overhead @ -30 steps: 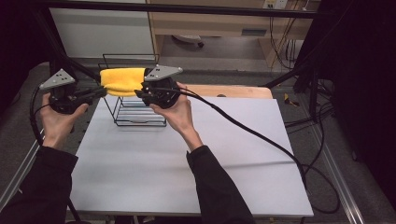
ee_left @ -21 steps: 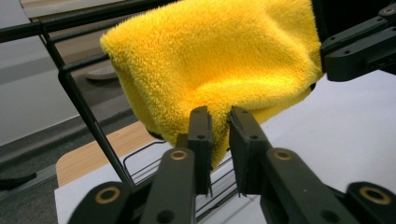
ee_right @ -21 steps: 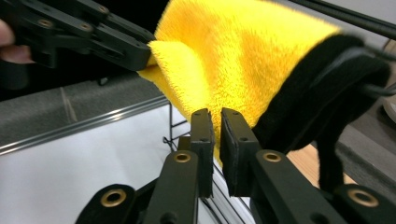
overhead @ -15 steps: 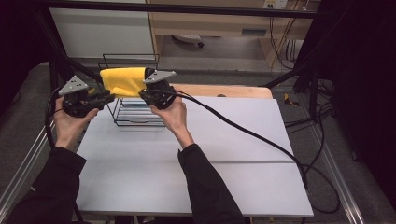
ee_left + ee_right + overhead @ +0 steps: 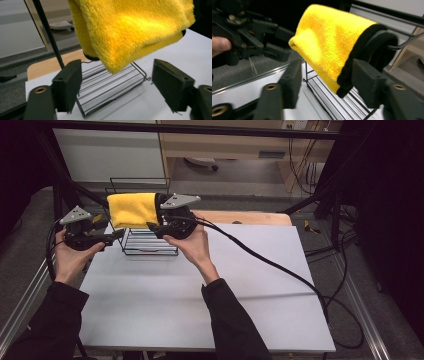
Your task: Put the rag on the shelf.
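We see the yellow towel (image 5: 133, 209) draped over the top bar of the wire rack (image 5: 149, 242) at the table's far left, with our left gripper (image 5: 116, 235) and right gripper (image 5: 151, 225) held on either side of it, both spread wide and gripping nothing.

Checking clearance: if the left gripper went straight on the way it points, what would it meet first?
Probably the fluffy yellow cloth hanging over the black wire rack; the left gripper is open, depth unclear.
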A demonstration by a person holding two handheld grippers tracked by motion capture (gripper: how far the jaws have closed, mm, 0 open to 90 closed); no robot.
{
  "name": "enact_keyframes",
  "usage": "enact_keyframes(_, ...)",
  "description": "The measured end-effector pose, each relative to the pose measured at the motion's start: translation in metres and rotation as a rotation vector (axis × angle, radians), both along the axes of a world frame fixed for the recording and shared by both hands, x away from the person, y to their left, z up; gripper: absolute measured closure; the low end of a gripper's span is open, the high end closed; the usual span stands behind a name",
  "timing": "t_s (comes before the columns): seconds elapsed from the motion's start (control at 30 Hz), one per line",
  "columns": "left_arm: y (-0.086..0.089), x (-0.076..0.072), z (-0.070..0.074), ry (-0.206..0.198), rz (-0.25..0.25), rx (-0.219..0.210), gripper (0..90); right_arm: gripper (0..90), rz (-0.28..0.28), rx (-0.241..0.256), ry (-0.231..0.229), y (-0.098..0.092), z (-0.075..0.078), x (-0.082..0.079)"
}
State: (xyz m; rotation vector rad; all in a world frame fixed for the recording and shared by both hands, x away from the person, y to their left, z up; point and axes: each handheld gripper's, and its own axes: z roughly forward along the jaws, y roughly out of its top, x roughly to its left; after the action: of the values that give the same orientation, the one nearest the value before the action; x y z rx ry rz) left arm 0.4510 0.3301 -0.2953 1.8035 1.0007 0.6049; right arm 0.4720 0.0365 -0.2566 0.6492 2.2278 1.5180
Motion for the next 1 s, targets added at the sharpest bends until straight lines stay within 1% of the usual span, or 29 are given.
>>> enact_keyframes(0.07, -0.001, -0.003, -0.002, 0.016, 0.001, 0.002, 19.5, 35.2, 0.002, 0.025, 0.013, -0.008, 0.003, -0.004)
enact_keyframes(0.13, -0.003, -0.006, -0.004, 0.020, -0.001, 0.008, 15.7, 29.2, -0.015, 0.034, 0.010, -0.017, 0.005, -0.008)
enact_keyframes(0.2, -0.004, -0.010, -0.007, 0.027, -0.010, 0.000, 13.4, 23.7, -0.028, 0.020, 0.019, -0.026, 0.006, -0.011)
enact_keyframes(0.27, -0.006, -0.014, -0.010, 0.030, -0.016, -0.002, 11.5, 20.5, -0.041, 0.004, 0.019, -0.036, 0.005, -0.015)
enact_keyframes(0.4, -0.009, -0.023, -0.019, 0.037, -0.032, -0.013, 8.5, 12.6, -0.079, -0.002, 0.024, -0.060, -0.001, -0.022)
enact_keyframes(0.47, -0.011, -0.027, -0.024, 0.033, -0.038, -0.013, 8.4, 10.2, -0.093, -0.012, 0.032, -0.072, -0.007, -0.025)
enact_keyframes(0.53, -0.014, -0.031, -0.030, 0.037, -0.049, -0.020, 7.9, 9.2, -0.112, -0.020, 0.039, -0.085, -0.013, -0.027)
enact_keyframes(0.6, -0.017, -0.034, -0.037, 0.042, -0.060, -0.017, 7.8, 8.6, -0.121, -0.022, 0.054, -0.099, -0.021, -0.029)
enact_keyframes(0.7, -0.025, -0.038, -0.048, 0.051, -0.069, -0.004, 7.7, 8.7, -0.143, -0.010, 0.068, -0.121, -0.032, -0.032)
enact_keyframes(0.73, -0.027, -0.040, -0.052, 0.055, -0.073, 0.001, 7.7, 8.2, -0.154, -0.007, 0.075, -0.130, -0.037, -0.034)
enact_keyframes(0.8, -0.031, -0.042, -0.058, 0.063, -0.086, 0.006, 7.7, 7.1, -0.170, 0.005, 0.093, -0.143, -0.044, -0.035)
enact_keyframes(0.87, -0.036, -0.044, -0.065, 0.067, -0.094, 0.005, 7.7, 6.3, -0.183, 0.014, 0.113, -0.159, -0.053, -0.038)
enact_keyframes(0.97, -0.041, -0.047, -0.075, 0.072, -0.107, 0.008, 7.7, 4.6, -0.207, 0.017, 0.128, -0.177, -0.063, -0.042)
enact_keyframes(1.0, -0.044, -0.048, -0.080, 0.077, -0.113, 0.000, 7.8, 4.3, -0.215, 0.017, 0.134, -0.183, -0.067, -0.043)
